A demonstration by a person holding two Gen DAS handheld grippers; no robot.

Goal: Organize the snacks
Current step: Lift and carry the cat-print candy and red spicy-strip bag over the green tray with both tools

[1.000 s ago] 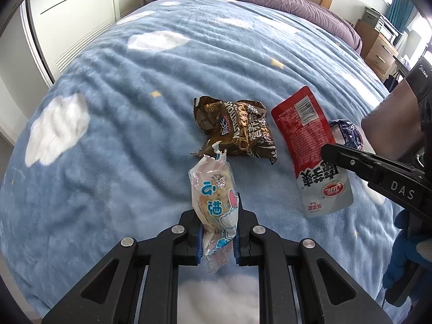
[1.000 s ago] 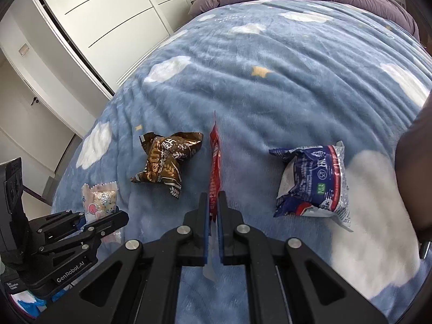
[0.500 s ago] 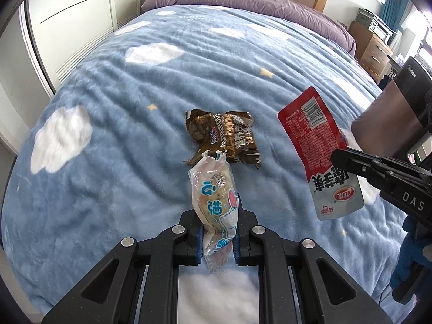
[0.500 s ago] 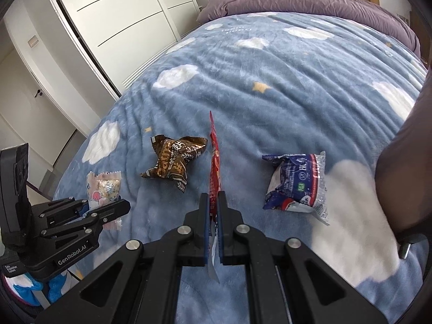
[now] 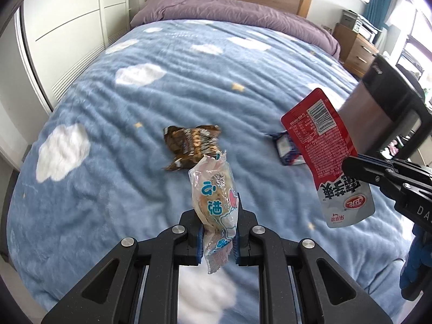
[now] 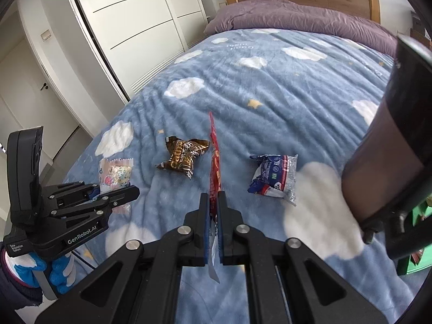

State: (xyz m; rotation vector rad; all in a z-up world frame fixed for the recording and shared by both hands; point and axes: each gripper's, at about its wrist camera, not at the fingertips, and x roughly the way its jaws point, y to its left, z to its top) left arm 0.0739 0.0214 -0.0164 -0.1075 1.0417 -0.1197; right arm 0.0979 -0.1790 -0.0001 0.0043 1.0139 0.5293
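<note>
My left gripper [image 5: 217,232] is shut on a pale bun packet [image 5: 216,197] with blue writing, held above the bed. My right gripper [image 6: 214,210] is shut on a flat red and white pouch [image 6: 215,162], seen edge-on here and face-on as the red pouch [image 5: 324,145] in the left wrist view. A crumpled brown snack bag [image 5: 191,143] lies on the blue cloud blanket [image 5: 135,162], also visible as the brown bag [image 6: 183,155]. A blue and white packet [image 6: 275,174] lies to its right; the blue packet [image 5: 286,148] is partly hidden behind the pouch.
A dark brown cylindrical container [image 6: 388,145] stands at the right edge, close to my right gripper. White wardrobe doors [image 6: 140,21] run along the left of the bed. A purple duvet [image 5: 237,8] and wooden headboard lie at the far end; a wooden nightstand [image 5: 359,51] is at the far right.
Both grippers have risen with their packets still held, so the bed looks farther away. The red pouch has lifted off the blanket and the blue packet behind it has come into view.
</note>
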